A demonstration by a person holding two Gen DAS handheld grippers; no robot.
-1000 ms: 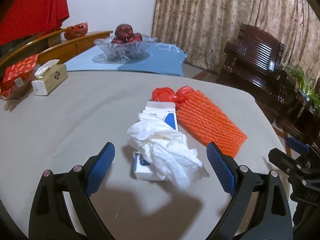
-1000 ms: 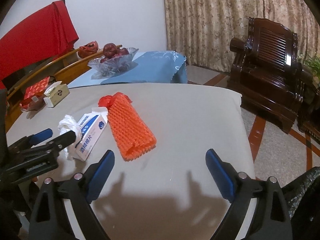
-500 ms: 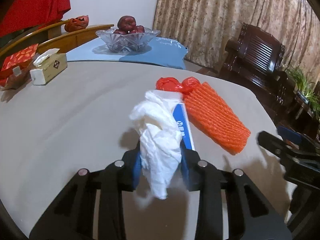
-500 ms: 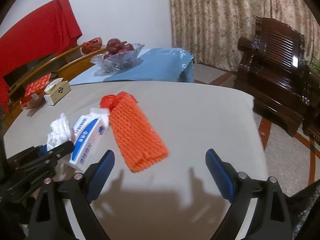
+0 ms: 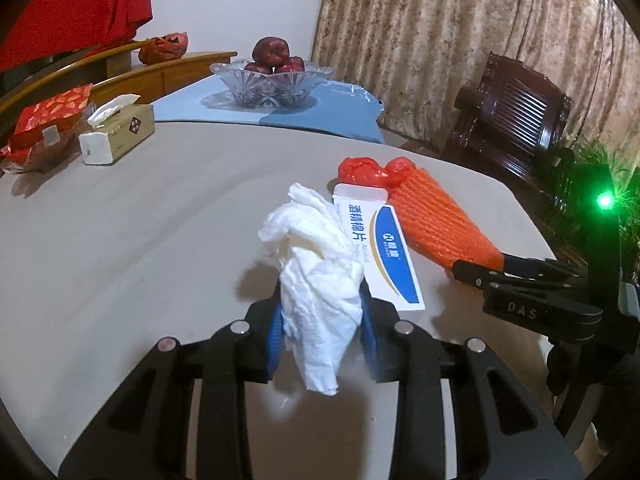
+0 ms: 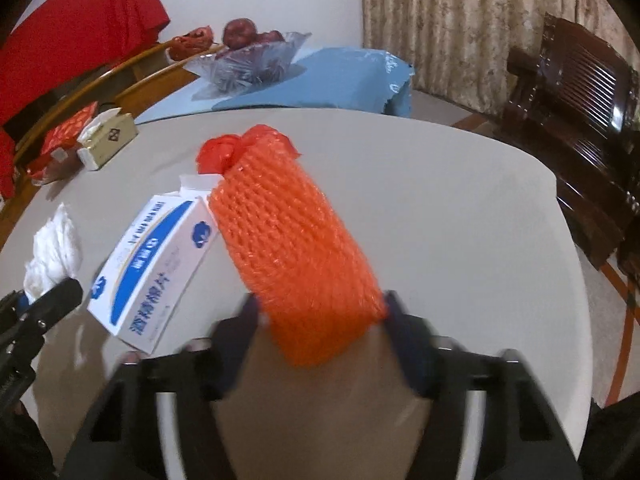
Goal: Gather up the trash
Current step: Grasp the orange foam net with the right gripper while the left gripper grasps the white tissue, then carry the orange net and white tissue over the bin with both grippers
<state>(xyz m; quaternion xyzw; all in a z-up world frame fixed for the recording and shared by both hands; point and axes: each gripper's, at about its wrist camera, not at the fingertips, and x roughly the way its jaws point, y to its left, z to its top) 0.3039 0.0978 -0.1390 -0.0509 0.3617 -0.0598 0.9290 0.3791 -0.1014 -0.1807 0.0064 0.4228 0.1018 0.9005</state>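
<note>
On the grey table (image 5: 120, 240), 3 bits of trash lie close together near the middle: tissue (image 5: 316, 264), box (image 5: 384, 248) and orange net (image 5: 436, 220), side by side, box touching net along 1 edge. Left gripper (image 5: 322, 320) is pinched narrow on the tissue; crumpled white wad stands up between the blue pads, tail hanging below them. Right gripper (image 6: 320, 316) jaws are closing on the near end of the net (image 6: 292, 240), its foam mesh filling the gap between the blurred fingers; far end of the net is bunched red plastic. Box (image 6: 156, 264), white with blue band and Chinese print, lies flat, flap end open toward the far side. Far left edge of table: tissue box (image 5: 120, 132) with a sheet sticking up, just beside a red packet (image 5: 44, 124). Beyond the table, a blue cloth (image 5: 320, 108) carries a glass bowl (image 5: 272, 84) of dark red fruit. Room: white wall, red cloth (image 5: 80, 4) hanging top left, patterned beige curtain (image 5: 460, 40), dark wooden chair (image 5: 512, 116) at right, green plant behind it. Dim, warm light; hard shadows under both tools.
</note>
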